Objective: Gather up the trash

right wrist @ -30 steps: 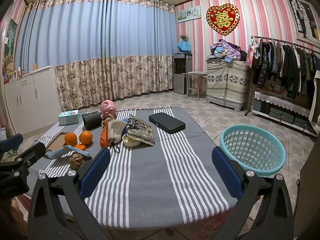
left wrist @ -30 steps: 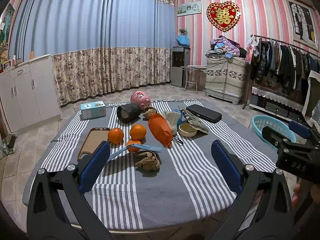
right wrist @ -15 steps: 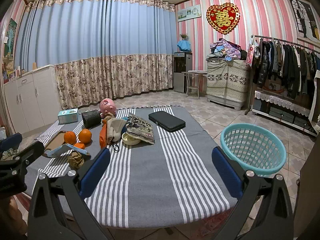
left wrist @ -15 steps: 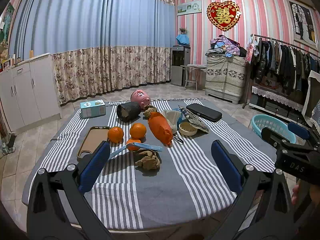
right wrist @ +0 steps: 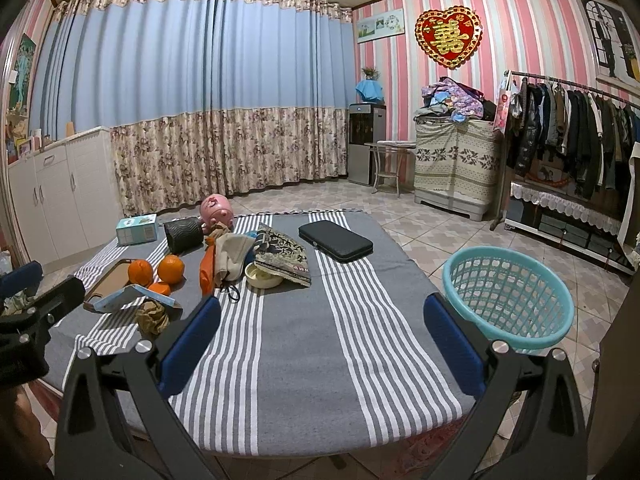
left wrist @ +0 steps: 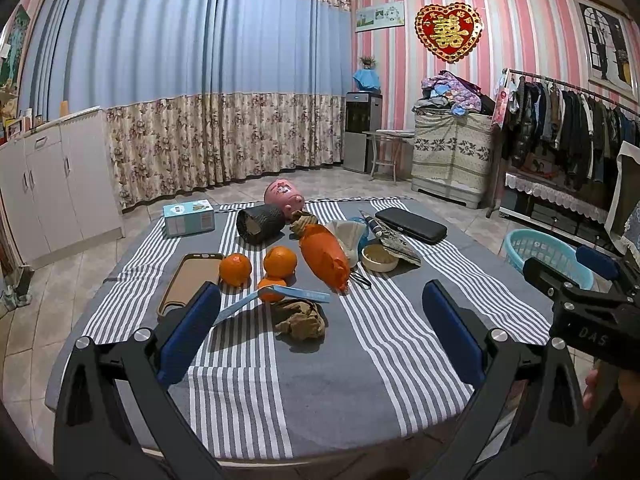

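A crumpled brown paper wad [left wrist: 302, 319] lies on the striped table cloth [left wrist: 360, 380], with a blue-white wrapper [left wrist: 276, 294] just behind it. It also shows in the right wrist view [right wrist: 152, 316]. An orange bag [left wrist: 322, 256] and a patterned wrapper [right wrist: 282, 254] lie further back. A teal basket [right wrist: 508, 292] stands on the floor right of the table. My left gripper [left wrist: 320, 336] is open and empty, just short of the paper wad. My right gripper [right wrist: 320, 338] is open and empty over the table's near right part.
Three oranges [left wrist: 280, 260], a phone case [left wrist: 188, 280], a tissue box [left wrist: 188, 218], a dark roll [left wrist: 260, 224], a pink piggy bank [left wrist: 282, 196], a small bowl [left wrist: 380, 258] and a black case [left wrist: 410, 226] sit on the table. A clothes rack [right wrist: 568, 132] stands at right.
Both grippers have drifted slightly; the view has barely shifted. Nothing on the table has moved.
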